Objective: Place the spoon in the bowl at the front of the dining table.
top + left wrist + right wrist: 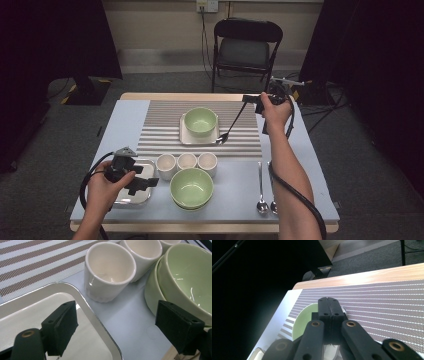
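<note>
The right gripper (250, 98), jaws pressed together on a spoon (231, 125) handle, holds the spoon slanting down so its bowl meets the square plate (185, 135) just beside the far green bowl (200, 121). This looks like placing the spoon there; next comes a gentle lowering and release. The right gripper view shows the shut jaws, though the handle between them is hard to make out. The left gripper (117, 330) hangs spread wide over the metal tray (82, 293), near the white cup (110, 270).
</note>
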Motion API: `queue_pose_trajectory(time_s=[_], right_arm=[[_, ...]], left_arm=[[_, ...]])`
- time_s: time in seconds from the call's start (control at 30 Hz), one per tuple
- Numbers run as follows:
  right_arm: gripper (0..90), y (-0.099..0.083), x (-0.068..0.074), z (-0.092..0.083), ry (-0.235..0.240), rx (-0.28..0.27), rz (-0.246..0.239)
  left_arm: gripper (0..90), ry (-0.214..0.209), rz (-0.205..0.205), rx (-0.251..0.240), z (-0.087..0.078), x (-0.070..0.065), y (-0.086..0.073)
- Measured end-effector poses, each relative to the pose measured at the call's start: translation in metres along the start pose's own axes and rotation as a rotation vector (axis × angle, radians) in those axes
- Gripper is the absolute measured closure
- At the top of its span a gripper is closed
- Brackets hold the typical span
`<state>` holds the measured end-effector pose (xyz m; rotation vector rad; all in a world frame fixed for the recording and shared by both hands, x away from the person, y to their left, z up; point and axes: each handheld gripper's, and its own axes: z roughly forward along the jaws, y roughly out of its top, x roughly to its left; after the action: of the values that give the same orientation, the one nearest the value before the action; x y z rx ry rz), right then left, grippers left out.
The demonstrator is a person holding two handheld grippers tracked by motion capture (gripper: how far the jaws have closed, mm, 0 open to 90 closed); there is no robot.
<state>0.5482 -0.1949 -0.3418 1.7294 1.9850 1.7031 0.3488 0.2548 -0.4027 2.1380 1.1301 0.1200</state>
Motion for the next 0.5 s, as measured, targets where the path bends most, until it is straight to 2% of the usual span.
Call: queue_pose_trajectory(time_s=[0.23, 0.33, 0.5], right_arm=[[90.0, 0.0023, -0.0011, 0.0007, -0.005, -0.014, 0.000], [90.0, 0.0033, -0.0014, 0.0016, -0.008, -0.021, 0.004], [90.0, 0.0030, -0.0016, 0.0056, -0.009, -0.024, 0.007]], left_arm=[[17.4, -0.015, -0.006, 0.001, 0.0016, 0.0031, -0.0043], [17.4, -0.005, -0.005, -0.004, 0.0011, 0.0038, -0.0052], [17.4, 0.014, 0.008, 0.017, 0.0011, 0.0043, -0.0068]])
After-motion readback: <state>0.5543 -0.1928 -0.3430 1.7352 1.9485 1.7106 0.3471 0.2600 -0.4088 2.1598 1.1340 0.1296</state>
